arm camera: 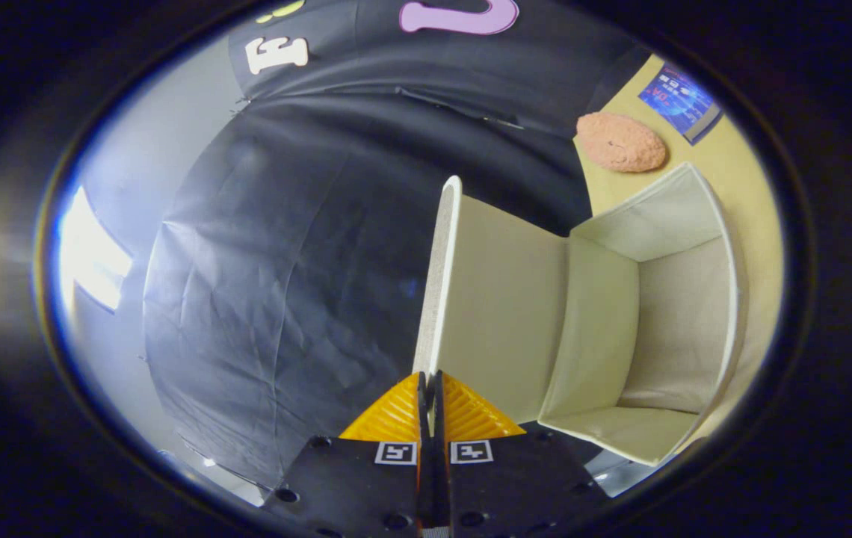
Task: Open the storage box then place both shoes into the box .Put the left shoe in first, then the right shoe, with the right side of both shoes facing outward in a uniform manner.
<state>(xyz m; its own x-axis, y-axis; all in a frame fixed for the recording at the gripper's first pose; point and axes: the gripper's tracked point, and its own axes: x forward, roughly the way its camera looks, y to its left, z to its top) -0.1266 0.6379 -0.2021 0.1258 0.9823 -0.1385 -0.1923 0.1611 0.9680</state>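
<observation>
The cream storage box [684, 329] lies open on the yellow table, and its pale fabric inside holds nothing. Its lid [504, 299] is swung up and away from the opening, standing edge-on just ahead of my fingers. My gripper [430, 379] is shut on the lid's free edge. The two orange ribbed fingertips [396, 415] are pressed together, with the thin white-rimmed board running out from between them.
The yellow tabletop [747, 194] runs past the box. On it, beyond the box, lie a pinkish-orange oval lump [620, 142] and a blue printed booklet [678, 99]. Black cloth wall stands on the other side of the lid.
</observation>
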